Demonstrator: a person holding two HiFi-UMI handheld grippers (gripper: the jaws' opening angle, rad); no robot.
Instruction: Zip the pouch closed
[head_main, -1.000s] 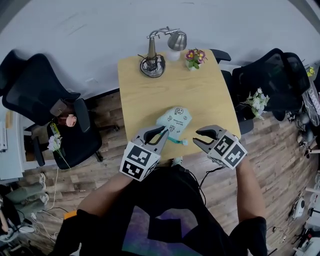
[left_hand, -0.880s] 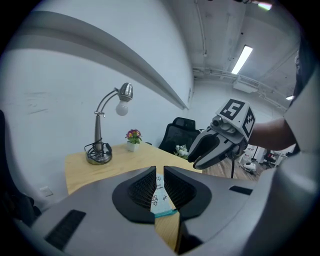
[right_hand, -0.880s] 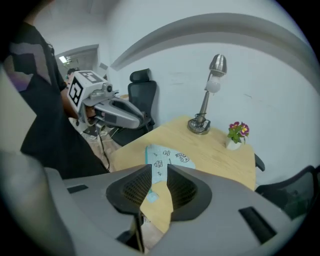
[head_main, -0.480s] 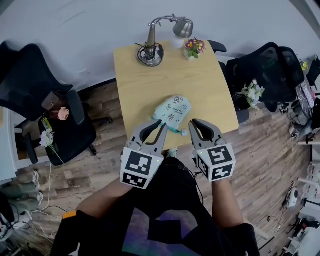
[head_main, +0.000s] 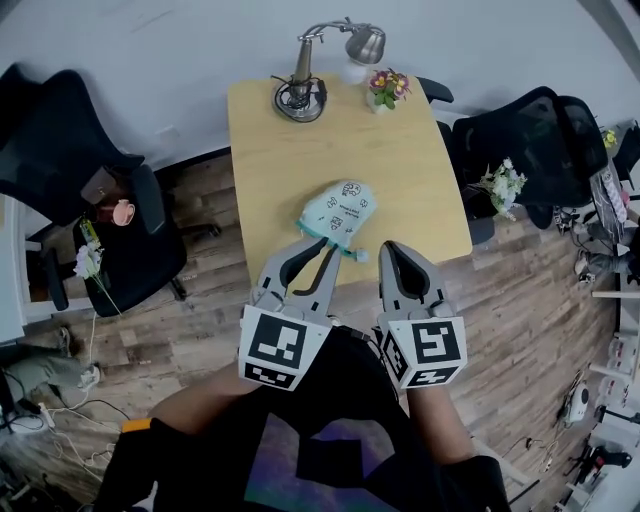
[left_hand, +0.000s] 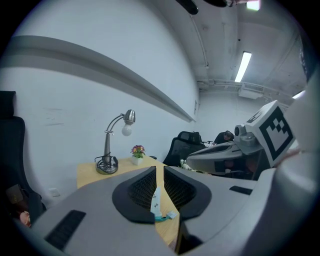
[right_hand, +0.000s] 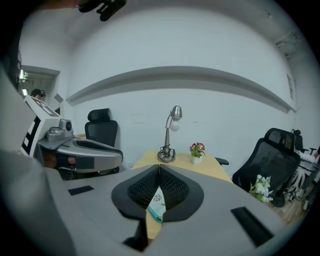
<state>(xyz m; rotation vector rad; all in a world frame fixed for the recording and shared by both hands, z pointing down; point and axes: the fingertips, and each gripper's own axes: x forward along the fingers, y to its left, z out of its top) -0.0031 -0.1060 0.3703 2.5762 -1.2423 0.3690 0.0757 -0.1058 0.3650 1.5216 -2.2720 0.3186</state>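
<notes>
You face a wooden table (head_main: 330, 140) against a white wall (head_main: 480, 40). A desk lamp (head_main: 303, 70) and a flower pot (head_main: 388, 90) stand at its far edge, black chairs (head_main: 60, 150) flank it, and plank floor (head_main: 180, 330) lies beneath.

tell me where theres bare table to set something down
Widest bare patch: the table middle, between the lamp and flower pot at the far edge and the pouch near you. Narrower strips flank the pouch on both sides. Crowded: far edge and around the pouch.
</notes>
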